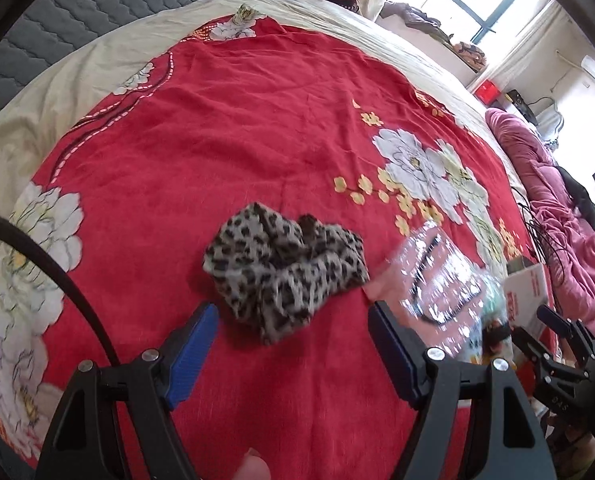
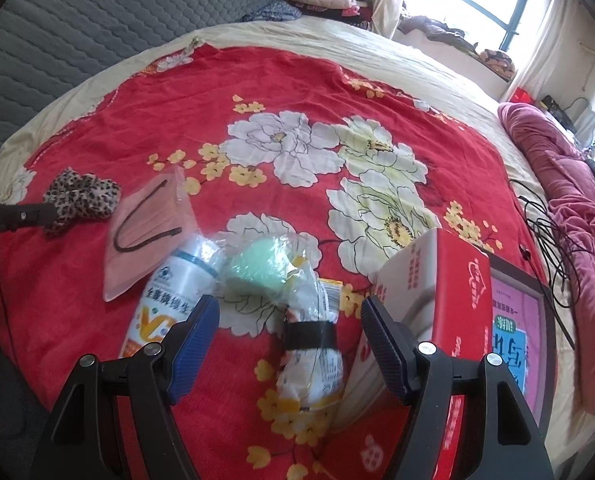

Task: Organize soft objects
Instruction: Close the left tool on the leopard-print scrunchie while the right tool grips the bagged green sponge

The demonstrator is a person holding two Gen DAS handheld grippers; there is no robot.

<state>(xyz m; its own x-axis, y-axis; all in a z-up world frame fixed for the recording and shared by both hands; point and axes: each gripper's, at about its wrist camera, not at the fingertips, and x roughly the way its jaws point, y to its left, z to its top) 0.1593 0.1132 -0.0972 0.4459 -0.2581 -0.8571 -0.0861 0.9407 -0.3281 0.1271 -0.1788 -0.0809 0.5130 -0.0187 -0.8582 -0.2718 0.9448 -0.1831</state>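
Red bedspread: floral cover (image 1: 225, 128) on the bed carries every item; nothing is sorted into a group yet.
Leopard cloth: crumpled piece (image 1: 285, 268) lies alone on the red fabric, just ahead of the left hand-held gripper (image 1: 293, 354) and between its finger lines.
Left hand-held gripper: jaws spread wide, holding nothing, above the bedspread short of the cloth.
Mask pack: pink pack in clear wrap (image 2: 149, 228) lies just right of the cloth, its corner overlapping a white bottle (image 2: 169, 300).
Right hand-held gripper: (image 2: 289, 350) jaws wide apart, empty, over a taped wrapper bundle (image 2: 311, 344) with a green soft piece (image 2: 257, 264) in plastic beyond it.
Hard items: red-and-white box (image 2: 437, 308) and a framed sheet (image 2: 517, 328) sit to the right, probably not part of the soft lot.
Step judged: left side about to take the leopard cloth.
Method advised: lower the fingers astride the tallest fold, close on the bunched middle rather than a loose edge, and avoid pinching the bedspread.
Risk: thin cloth may slip or drag the cover.
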